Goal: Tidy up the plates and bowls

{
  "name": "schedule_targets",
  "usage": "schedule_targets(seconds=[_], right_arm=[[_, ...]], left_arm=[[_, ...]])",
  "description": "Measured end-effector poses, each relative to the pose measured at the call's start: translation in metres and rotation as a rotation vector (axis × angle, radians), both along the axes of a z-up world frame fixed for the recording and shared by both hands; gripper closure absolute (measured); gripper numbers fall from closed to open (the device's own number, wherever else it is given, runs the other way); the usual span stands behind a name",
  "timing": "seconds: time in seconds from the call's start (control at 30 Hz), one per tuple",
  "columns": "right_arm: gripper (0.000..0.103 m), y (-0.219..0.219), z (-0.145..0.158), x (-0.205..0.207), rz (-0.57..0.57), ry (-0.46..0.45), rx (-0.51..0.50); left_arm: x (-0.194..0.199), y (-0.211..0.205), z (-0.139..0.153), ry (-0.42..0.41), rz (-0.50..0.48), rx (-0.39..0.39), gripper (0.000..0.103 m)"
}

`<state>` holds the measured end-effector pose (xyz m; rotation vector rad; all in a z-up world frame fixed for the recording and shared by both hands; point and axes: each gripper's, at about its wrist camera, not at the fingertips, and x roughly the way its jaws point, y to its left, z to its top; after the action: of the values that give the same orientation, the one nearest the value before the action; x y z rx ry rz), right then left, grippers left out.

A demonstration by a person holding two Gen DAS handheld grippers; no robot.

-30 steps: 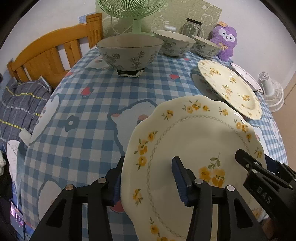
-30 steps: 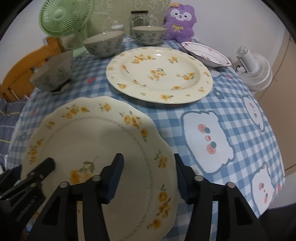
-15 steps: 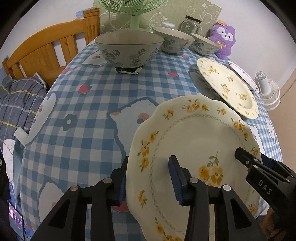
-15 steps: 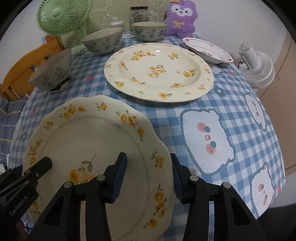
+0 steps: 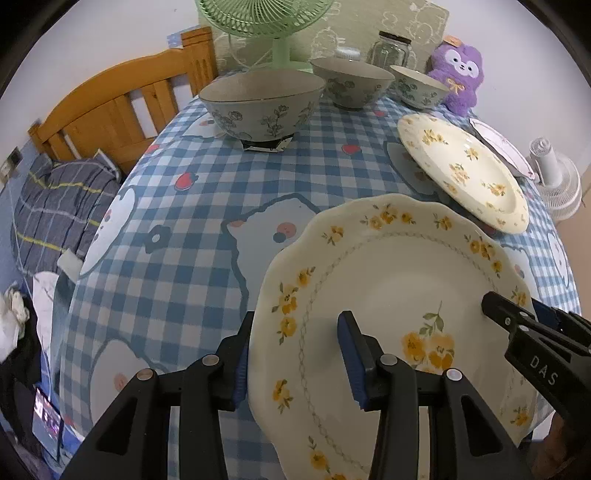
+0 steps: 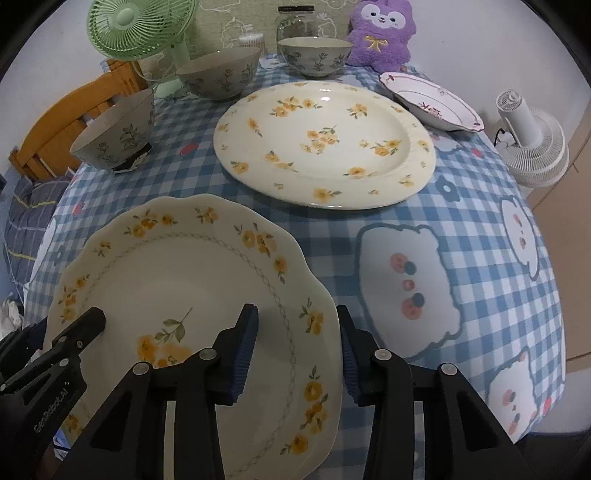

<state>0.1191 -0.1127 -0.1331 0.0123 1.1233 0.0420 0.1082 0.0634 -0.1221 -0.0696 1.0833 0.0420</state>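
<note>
- We find the scalloped plate (image 5: 399, 295) with yellow flowers at the near edge of the bench (image 5: 192, 206), tilted and raised off the blue checked cloth.
- The left tongs (image 5: 295, 350) straddle the plate's left rim, one blue pad under the rim and one on the upper face; their jaws have just been closing, and whether the pads press we cannot tell.
- The right tongs (image 6: 297, 345) straddle the opposite rim in the same manner; their jaws have just been closing further on the plate, and firm contact is likewise unclear.
- Each pair of tongs shows in the other's view at the plate's far edge.
- A larger round floral plate (image 6: 325, 144) lies flat beyond it, apart from it.
- Three patterned bowls (image 5: 262, 103) stand along the far side, the nearest on a dark coaster.
- A pink-trimmed dish (image 6: 432, 101) sits at the far right, near a purple plush toy (image 6: 380, 33).
- A green fan (image 6: 140, 29) and a glass jar (image 6: 295, 20) stand at the back.
</note>
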Motion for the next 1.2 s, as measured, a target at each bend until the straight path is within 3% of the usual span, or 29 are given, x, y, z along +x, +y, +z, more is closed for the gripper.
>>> schedule_targets(seconds=[0.6, 1.2], right_arm=[[0.058, -0.062, 0.025, -0.018, -0.015, -0.05, 0.008], [0.058, -0.159, 0.037, -0.019, -0.062, -0.081, -0.005]], left_arm=[[-0.018, -0.063, 0.026, -0.057, -0.024, 0.008, 0.06], [-0.01, -0.153, 0.032, -0.096, -0.077, -0.014, 0.06]])
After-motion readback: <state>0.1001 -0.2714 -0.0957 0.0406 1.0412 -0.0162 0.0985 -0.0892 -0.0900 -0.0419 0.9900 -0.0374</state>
